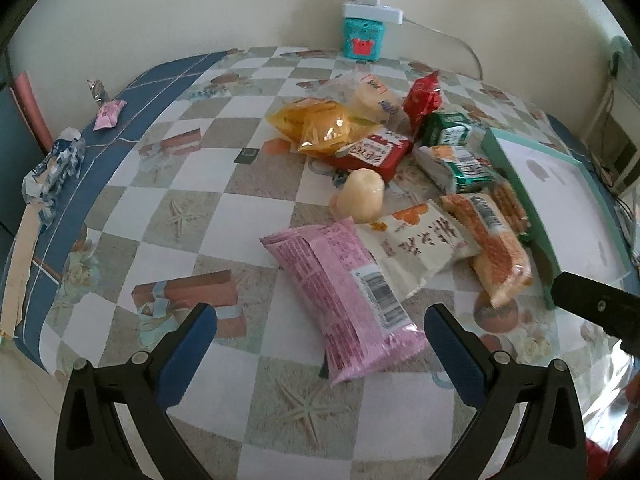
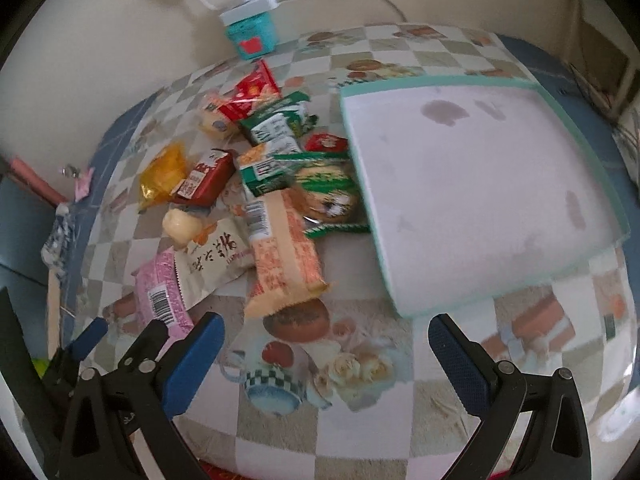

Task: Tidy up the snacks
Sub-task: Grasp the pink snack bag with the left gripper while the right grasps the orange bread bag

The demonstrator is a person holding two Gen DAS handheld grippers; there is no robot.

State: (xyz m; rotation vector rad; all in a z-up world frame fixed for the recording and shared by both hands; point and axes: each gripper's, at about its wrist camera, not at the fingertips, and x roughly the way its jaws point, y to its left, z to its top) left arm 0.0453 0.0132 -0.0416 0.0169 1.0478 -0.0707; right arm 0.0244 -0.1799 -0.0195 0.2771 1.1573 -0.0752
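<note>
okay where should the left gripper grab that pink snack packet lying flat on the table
Grip the pink plastic snack packet across its narrow width near the barcode end, coming from above. It lies flat with that end between the open left gripper, and its far end is tucked against the cream packet.
</note>
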